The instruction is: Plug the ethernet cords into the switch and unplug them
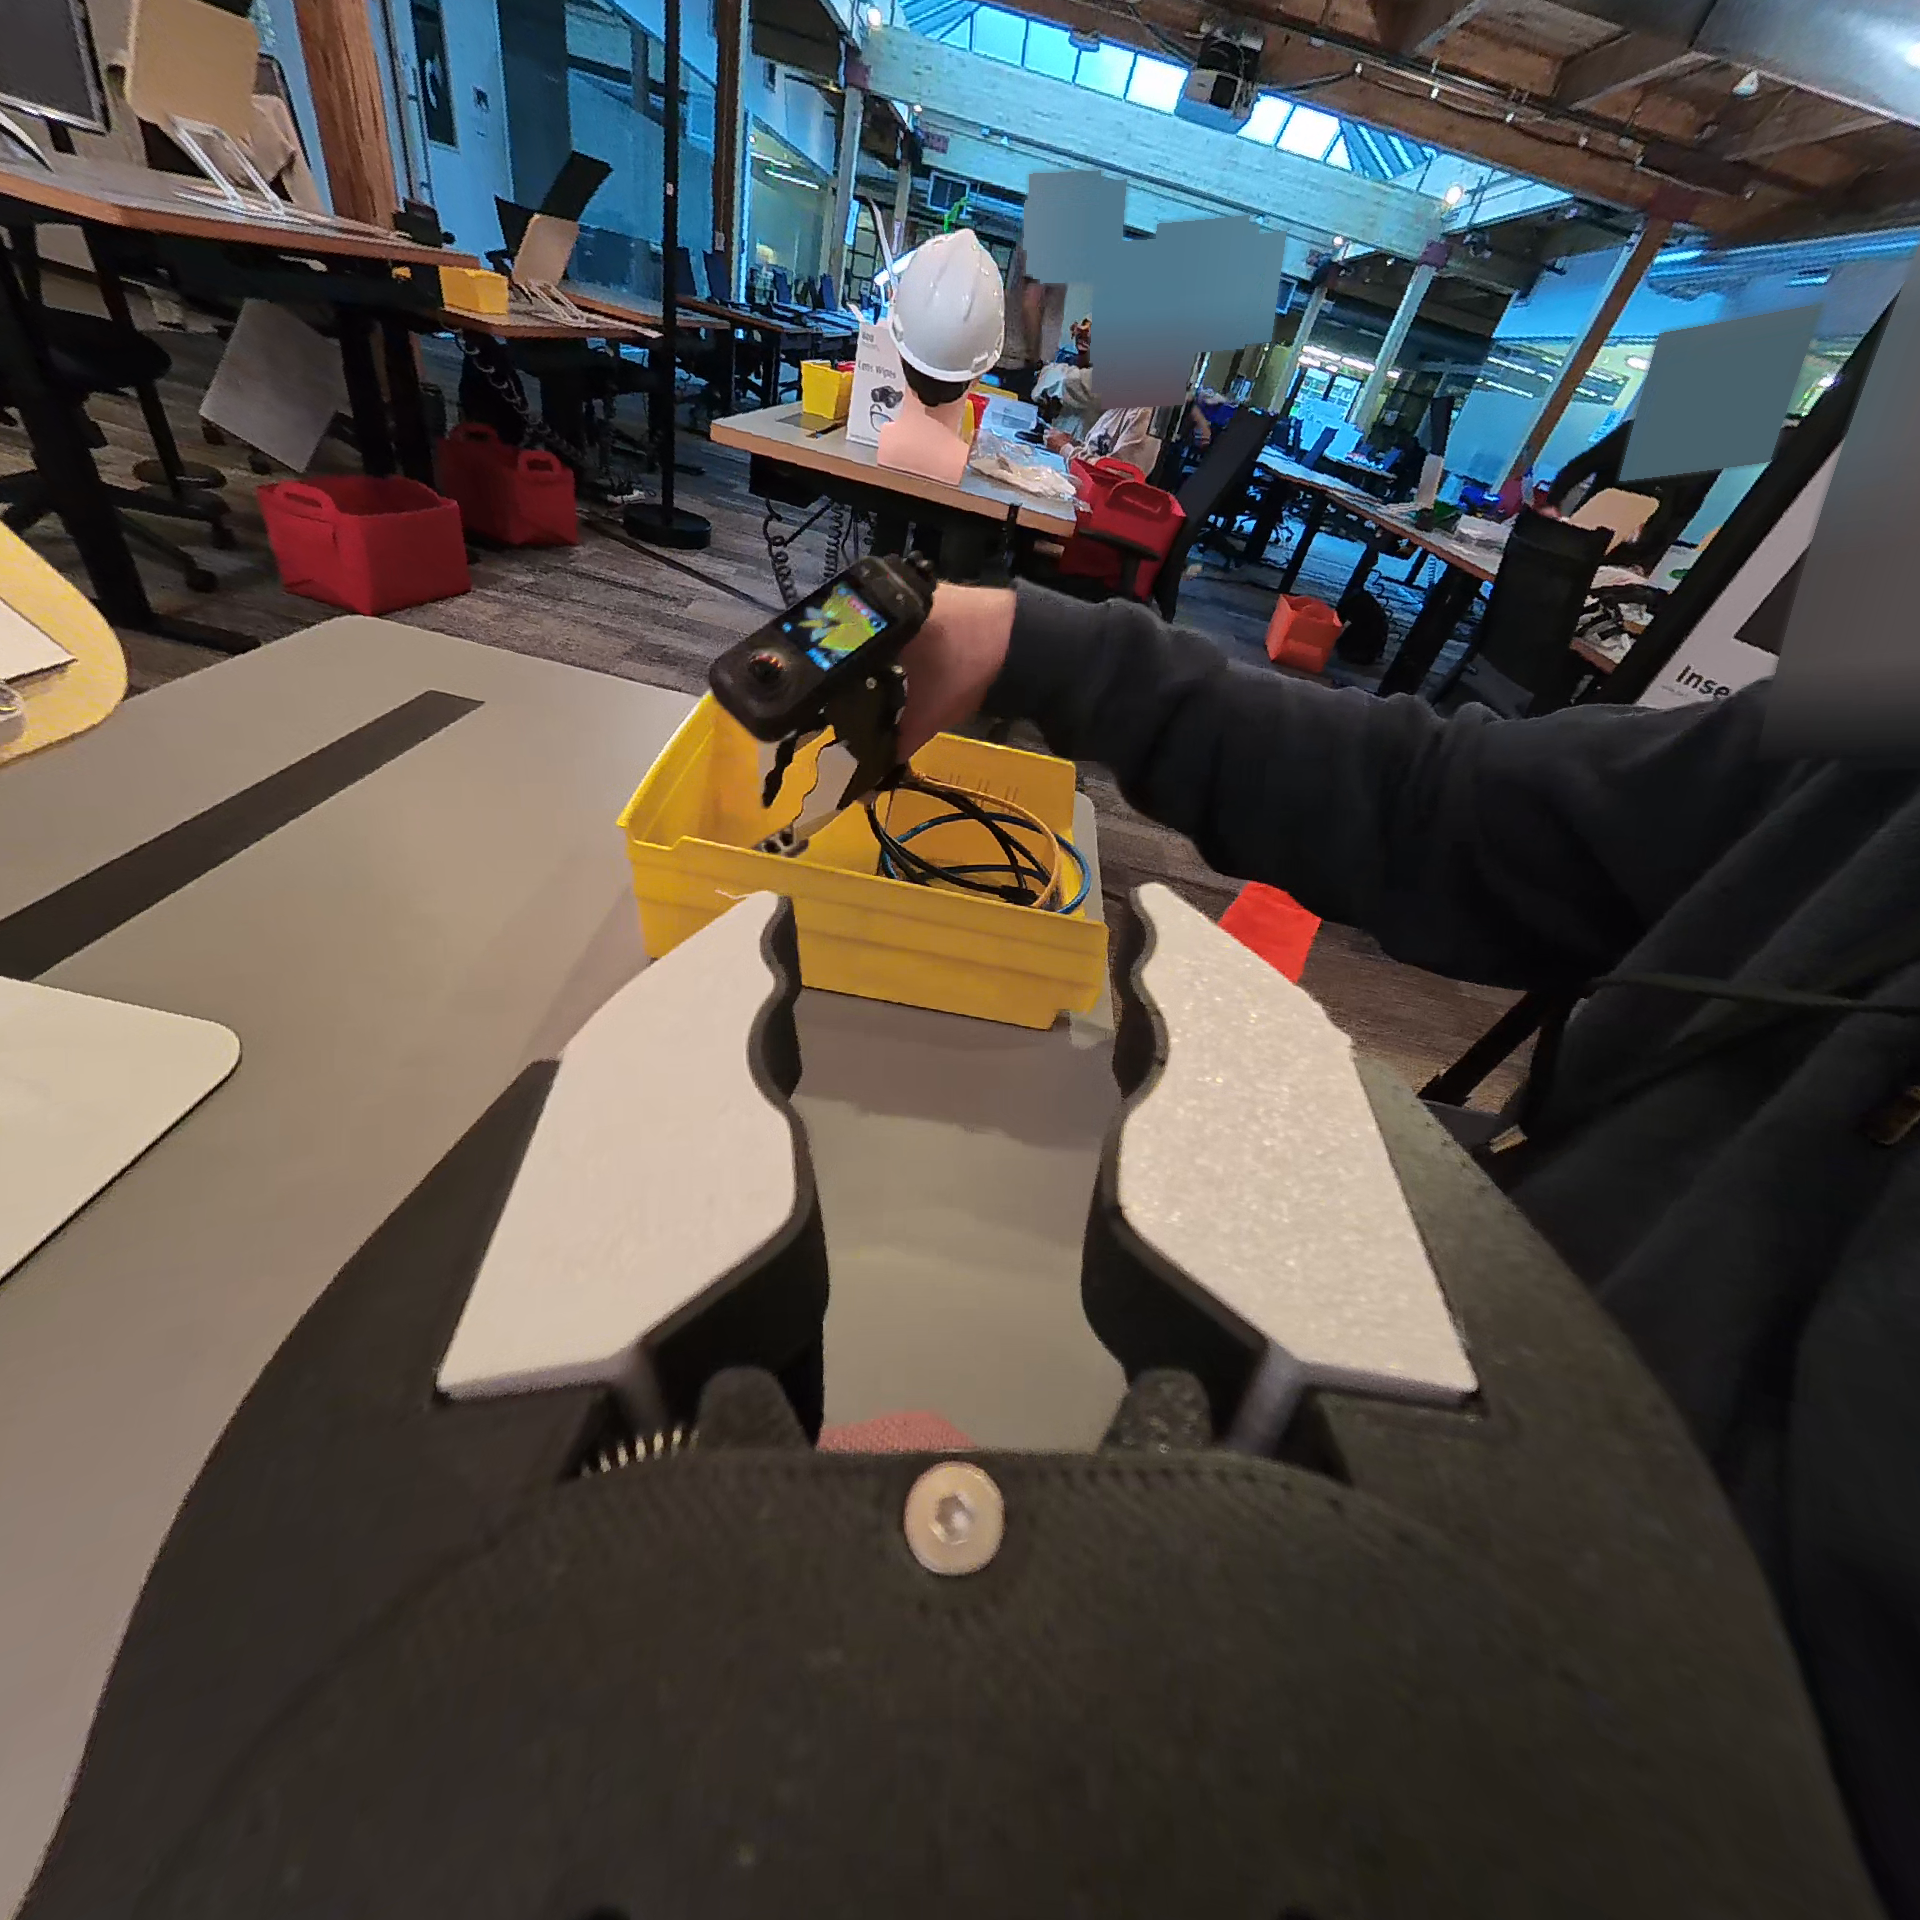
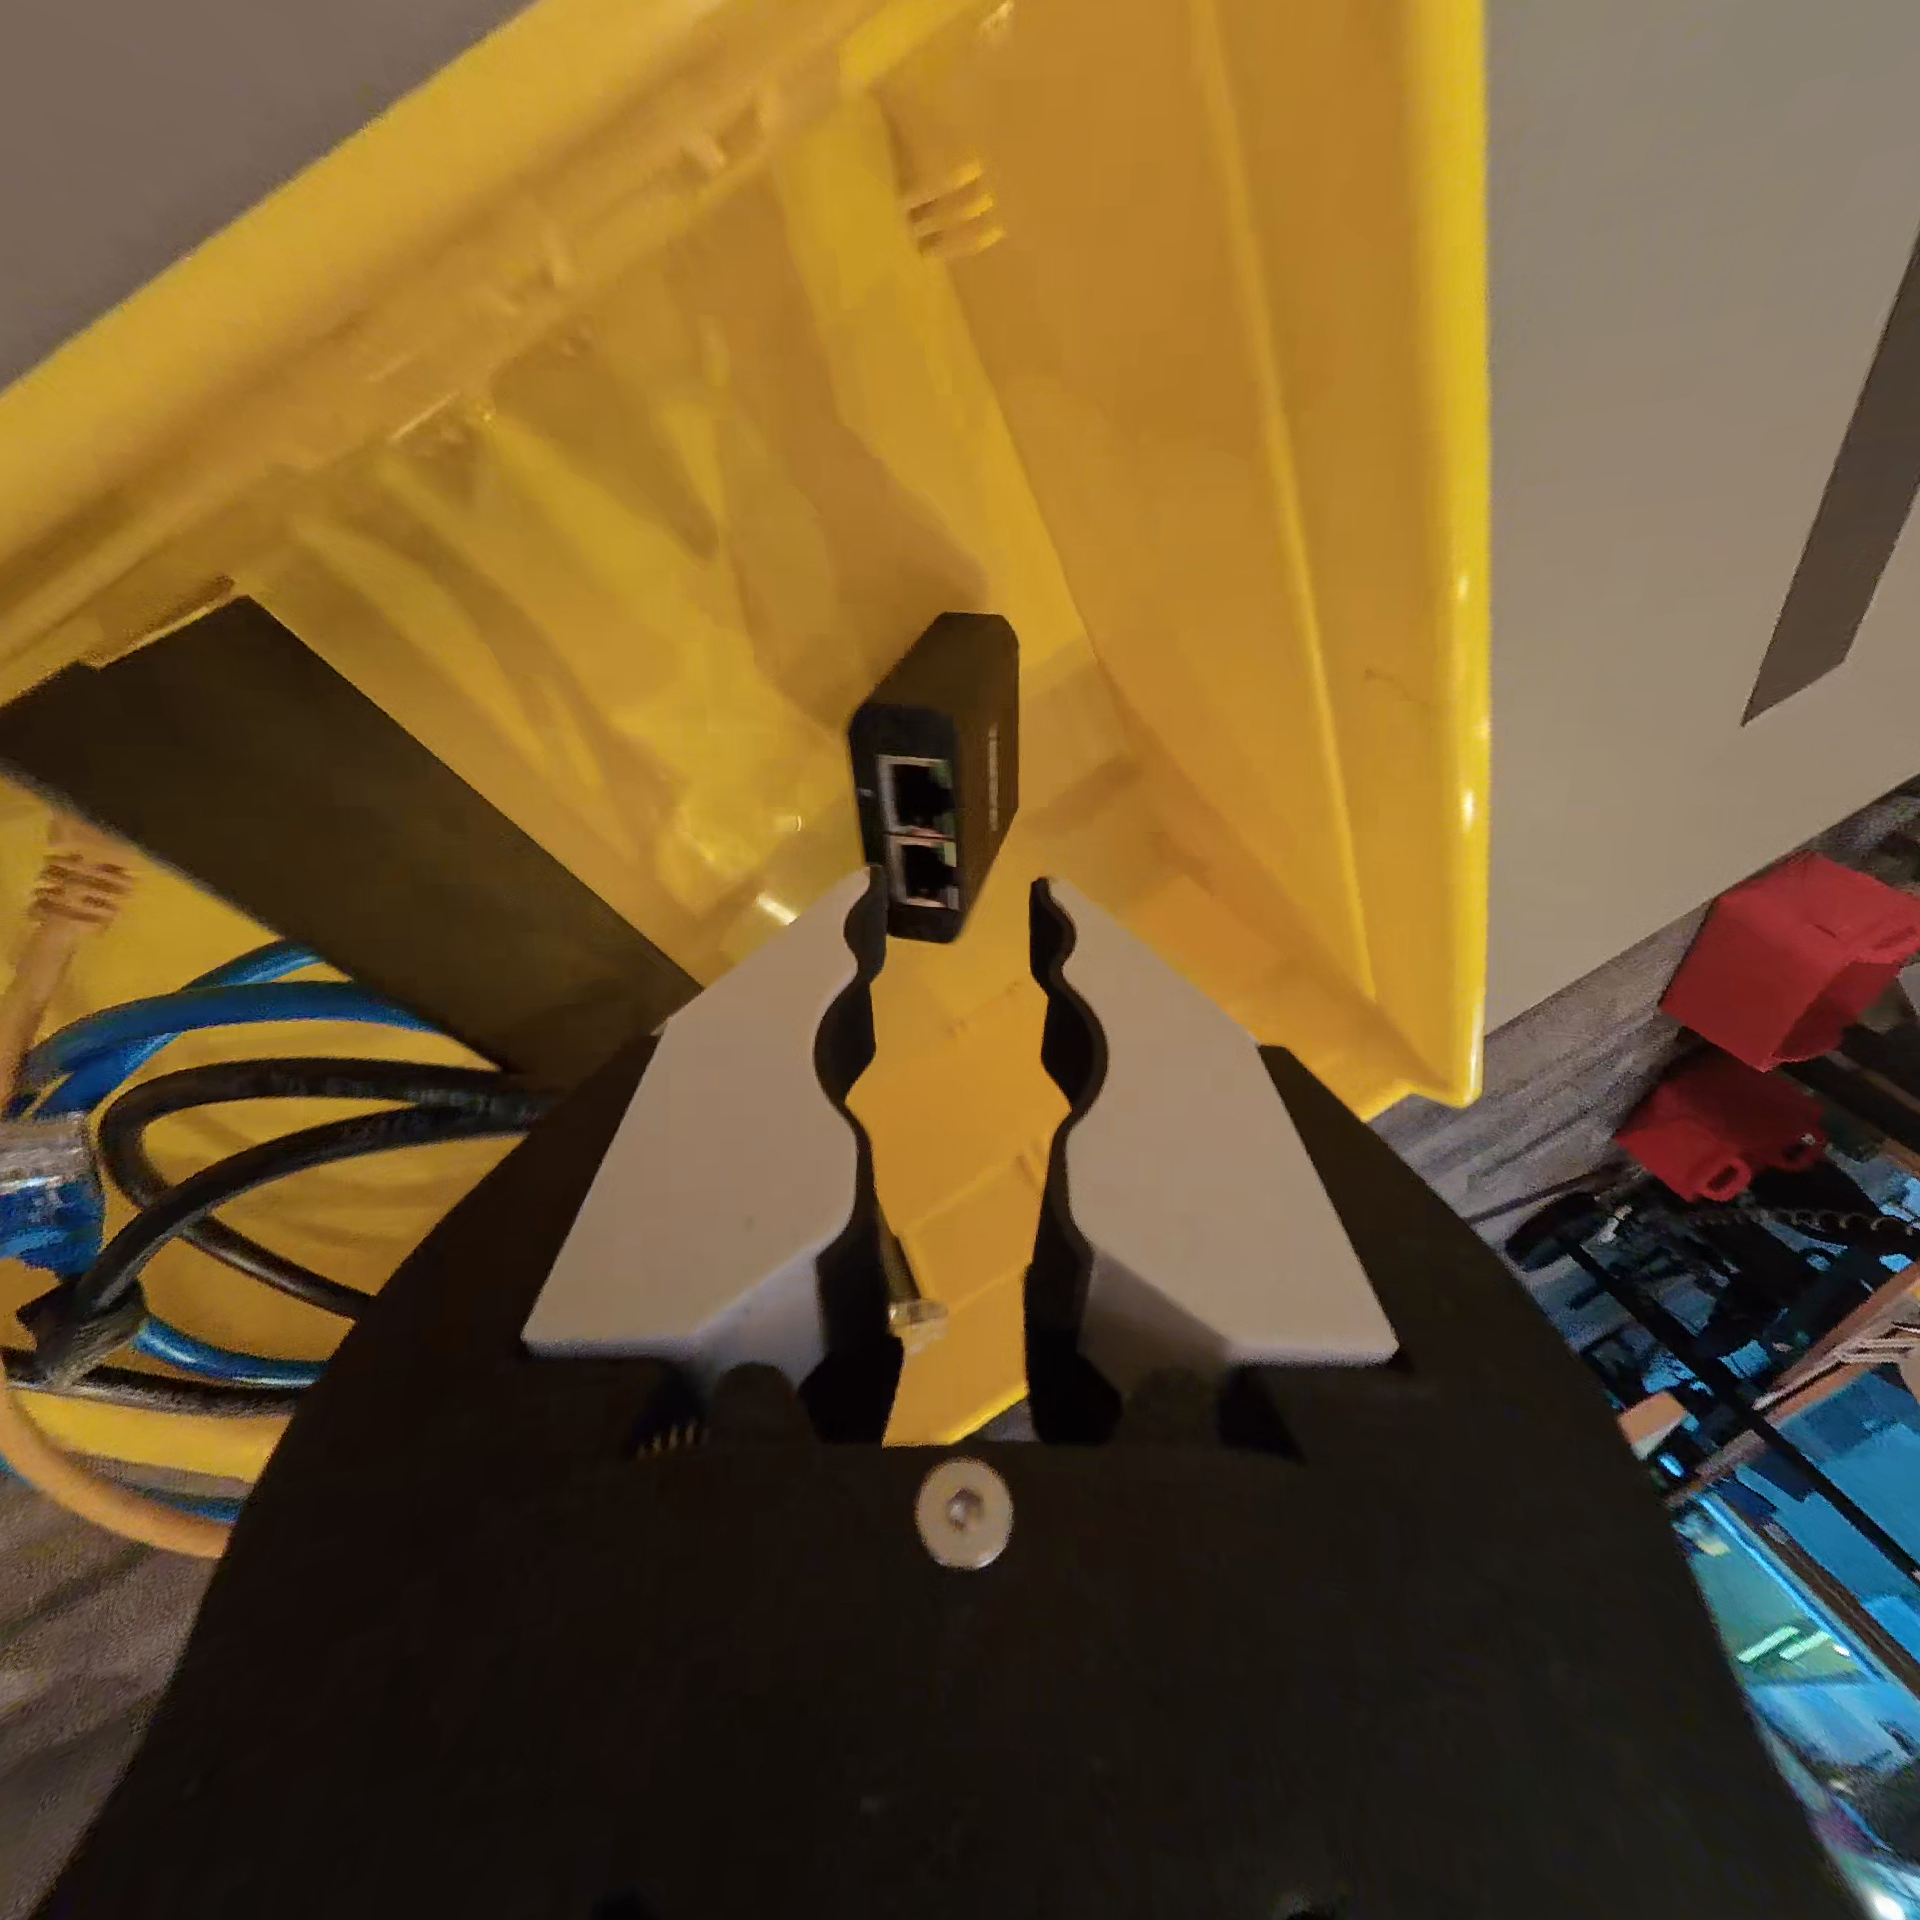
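Observation:
A small black switch (image 2: 940, 748) with two empty ports lies on the floor of a yellow bin (image 2: 1195, 520). My right gripper (image 2: 954, 883) is open, with its fingertips either side of the switch's near end. A clear plug on a yellow cord (image 2: 914, 1330) lies between the fingers near their base. Coiled blue (image 2: 208, 1029), black (image 2: 312, 1081) and yellow (image 2: 42, 935) ethernet cords lie at the left of the bin. In the left wrist view my left gripper (image 1: 956, 899) is open and empty above the grey table, just short of the bin (image 1: 883, 956). The right gripper (image 1: 805, 800) reaches down into the bin beside the cords (image 1: 977, 842).
The bin stands at the far edge of the grey table (image 1: 312, 935), which has a black stripe (image 1: 208, 821) and a white pad (image 1: 83, 1081) at the left. A dark-sleeved arm (image 1: 1351, 790) crosses from the right. A dark block (image 2: 312, 810) sits in the bin. Red bins (image 2: 1818, 956) stand on the floor. Across from one pair of fingers to the other is roughly 45 cm.

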`<control>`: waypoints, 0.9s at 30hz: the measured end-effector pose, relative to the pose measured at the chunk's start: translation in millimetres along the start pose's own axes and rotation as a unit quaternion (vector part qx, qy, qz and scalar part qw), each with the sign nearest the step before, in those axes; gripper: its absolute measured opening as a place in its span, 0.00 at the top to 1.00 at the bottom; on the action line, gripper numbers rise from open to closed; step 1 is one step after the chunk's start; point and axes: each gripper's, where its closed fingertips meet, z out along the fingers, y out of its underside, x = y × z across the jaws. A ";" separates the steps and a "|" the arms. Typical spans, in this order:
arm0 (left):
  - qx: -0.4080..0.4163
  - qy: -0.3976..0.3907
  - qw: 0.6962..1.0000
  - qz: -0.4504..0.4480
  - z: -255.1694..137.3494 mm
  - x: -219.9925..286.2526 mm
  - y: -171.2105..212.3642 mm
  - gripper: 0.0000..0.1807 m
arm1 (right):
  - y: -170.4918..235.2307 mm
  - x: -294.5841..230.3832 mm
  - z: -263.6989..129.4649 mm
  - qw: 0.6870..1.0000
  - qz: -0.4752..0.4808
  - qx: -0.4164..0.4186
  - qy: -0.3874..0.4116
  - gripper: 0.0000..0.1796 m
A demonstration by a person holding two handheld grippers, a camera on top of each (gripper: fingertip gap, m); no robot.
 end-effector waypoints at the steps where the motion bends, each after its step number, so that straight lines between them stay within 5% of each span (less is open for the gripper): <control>1: 0.000 0.000 1.000 -0.001 -0.7 -0.7 0.2 0.68 | 1.2 0.6 -3.7 1.000 0.009 0.006 0.004 0.85; 16: -0.032 -0.087 0.995 0.031 -23.7 -28.4 1.3 0.63 | 25.4 -33.2 -85.2 0.980 0.129 0.117 0.095 0.76; 27: -0.027 -0.300 0.953 0.009 -169.1 -55.1 27.6 0.57 | 68.0 -59.7 -123.3 0.924 0.275 0.234 0.128 0.69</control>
